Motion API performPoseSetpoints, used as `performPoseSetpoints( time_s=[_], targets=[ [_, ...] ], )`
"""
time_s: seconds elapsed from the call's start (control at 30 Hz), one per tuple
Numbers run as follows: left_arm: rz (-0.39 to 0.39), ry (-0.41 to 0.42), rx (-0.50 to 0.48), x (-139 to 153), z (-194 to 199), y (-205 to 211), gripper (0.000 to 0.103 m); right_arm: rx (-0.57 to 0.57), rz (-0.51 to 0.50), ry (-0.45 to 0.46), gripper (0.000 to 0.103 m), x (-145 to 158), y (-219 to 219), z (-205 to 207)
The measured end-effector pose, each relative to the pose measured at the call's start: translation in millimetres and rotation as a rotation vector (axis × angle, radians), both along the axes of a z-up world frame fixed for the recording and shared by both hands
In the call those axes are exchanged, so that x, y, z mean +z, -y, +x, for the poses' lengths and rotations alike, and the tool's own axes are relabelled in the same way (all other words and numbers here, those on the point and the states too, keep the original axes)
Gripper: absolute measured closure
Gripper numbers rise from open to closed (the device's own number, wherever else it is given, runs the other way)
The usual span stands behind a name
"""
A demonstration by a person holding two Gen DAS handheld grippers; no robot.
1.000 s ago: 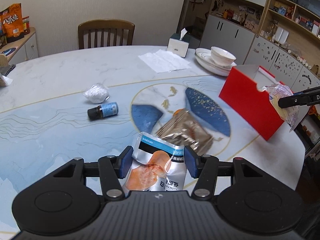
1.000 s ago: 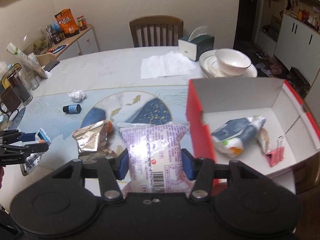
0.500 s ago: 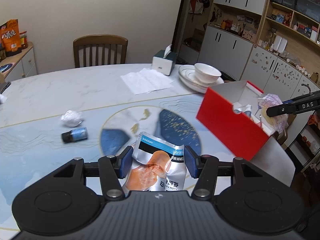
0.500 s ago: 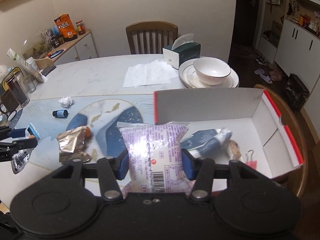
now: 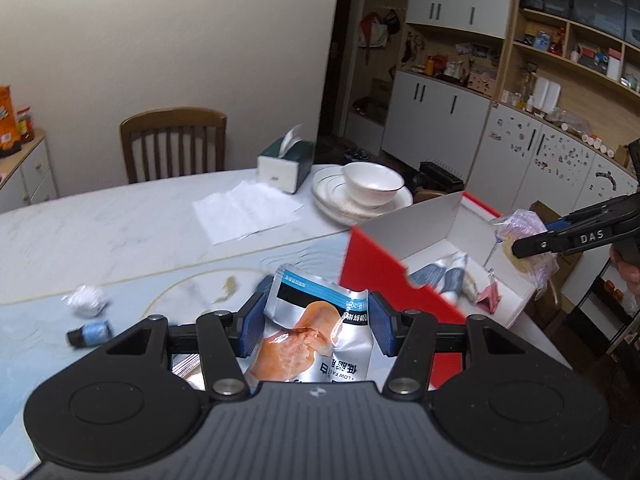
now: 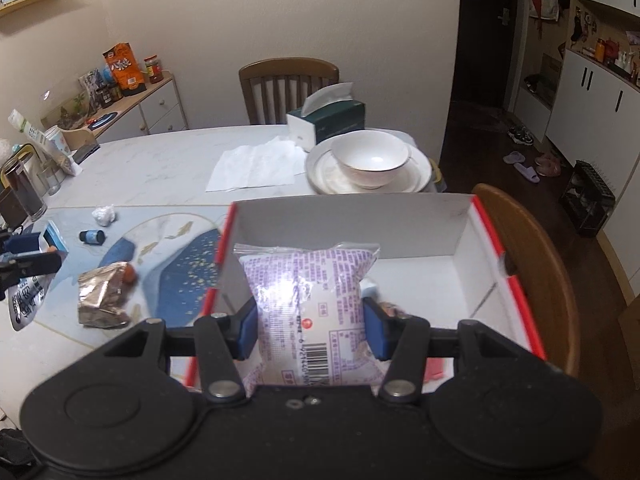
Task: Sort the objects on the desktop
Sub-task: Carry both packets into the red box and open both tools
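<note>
My left gripper is shut on a silver snack pouch with a blue band and an orange picture, held above the table just left of the red box. My right gripper is shut on a purple-and-white plastic packet, held over the red box and its white inside. In the left wrist view that packet hangs over the box's far right side. Inside the box lie a blue-grey packet and a pink binder clip. On the table remain a crumpled foil bag, a small blue bottle and a white wad.
A white bowl on stacked plates, a green tissue box and a paper napkin sit at the table's far side. A wooden chair stands behind; another chair back curves right of the box. Glasses stand at the left edge.
Both grippers have travelled to the right with their packets. The purple packet went from in front of the box's red wall to over its inside. The pouch has risen and neared the box.
</note>
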State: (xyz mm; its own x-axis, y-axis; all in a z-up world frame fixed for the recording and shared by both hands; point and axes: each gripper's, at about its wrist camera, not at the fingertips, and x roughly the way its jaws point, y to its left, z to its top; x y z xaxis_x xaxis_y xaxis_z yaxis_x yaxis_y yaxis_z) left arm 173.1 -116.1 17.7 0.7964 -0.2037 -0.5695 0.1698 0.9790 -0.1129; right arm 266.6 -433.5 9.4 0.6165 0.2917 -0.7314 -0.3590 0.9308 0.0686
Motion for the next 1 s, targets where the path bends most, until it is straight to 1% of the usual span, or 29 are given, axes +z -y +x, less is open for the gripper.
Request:
performPoseSetpoints(
  time_s=[0.23, 0.53, 0.73, 1.0],
  targets=[
    [0.006, 0.023, -0.082, 11.2, 24.2, 45.3, 0.05, -0.02, -0.007, 0.014, 0.051, -2.1, 27.7, 9.5],
    [0.054, 0.046, -0.231, 18.3, 60.5, 105.8, 0.049, -0.05, -0.027, 0.005, 0.051, -11.0, 53.1, 22.5],
    [0.08, 0.032, -0.325, 10.9, 79.5, 143.4, 0.049, -0.051, -0.015, -0.024, 0.051, -17.9, 61.1, 39.3],
    [0.124, 0.004, -0.41, -3.0, 98.8, 183.1, 0.049, -0.019, -0.017, -0.045, 0.051, -30.2, 66.3, 64.5]
  ],
)
